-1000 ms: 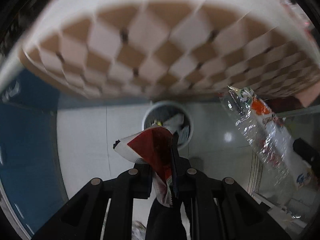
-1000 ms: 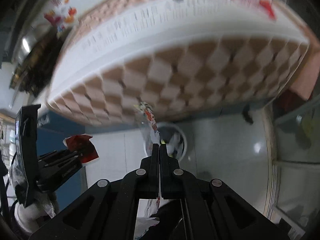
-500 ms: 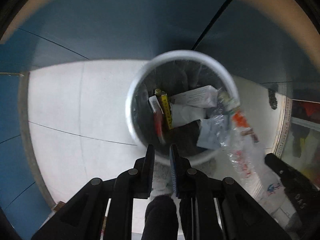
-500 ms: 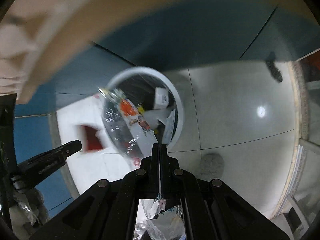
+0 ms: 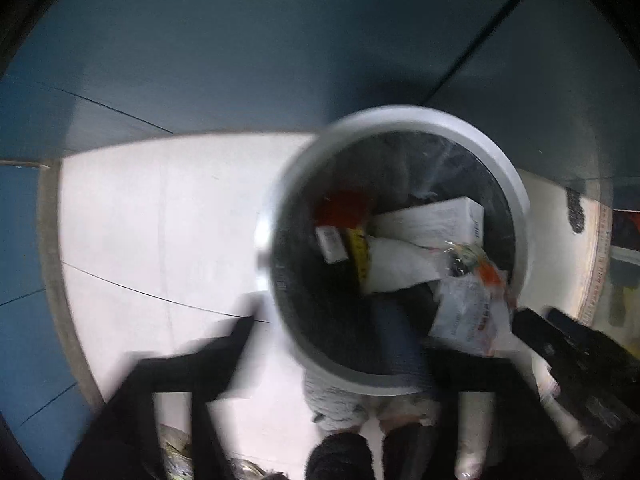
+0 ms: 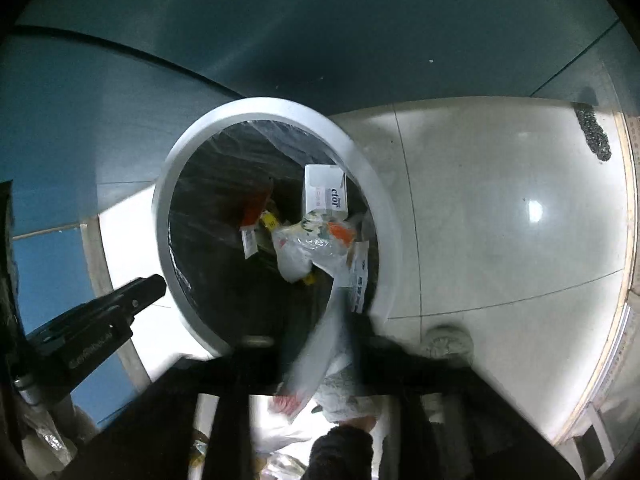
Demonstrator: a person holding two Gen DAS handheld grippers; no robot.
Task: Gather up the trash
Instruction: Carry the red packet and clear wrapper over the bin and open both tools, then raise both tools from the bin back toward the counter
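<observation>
Pale glossy floor tiles (image 6: pixel 500 208) w/ a dark blue wall behind: a round white-rimmed bin (image 6: pixel 376 184), lined w/ a thin dark plastic bag, sits below both handheld tools. Left gripper (image 5: pixel 340 344) hangs over the bin's near edge; its fingers smear wide apart in the blur and nothing shows between them, so the jaws read as open and empty. Right gripper (image 6: pixel 316 344) is also heavily blurred; a crinkly clear-and-white plastic wrapper (image 6: pixel 320 344) trails from the gap between its fingers into the bin mouth, but whether the jaws grip it or have let go can't be told. Inside the bin: a flat white cardboard box (image 6: pixel 326 194), a red crumpled wrapper (image 5: pixel 344 208), a yellow strip, soft white paper. Step in hand appears to be the drop-off. Next move likely calls for the plastic wrapper falling fully clear of the rim, then both tools going back for more trash.
</observation>
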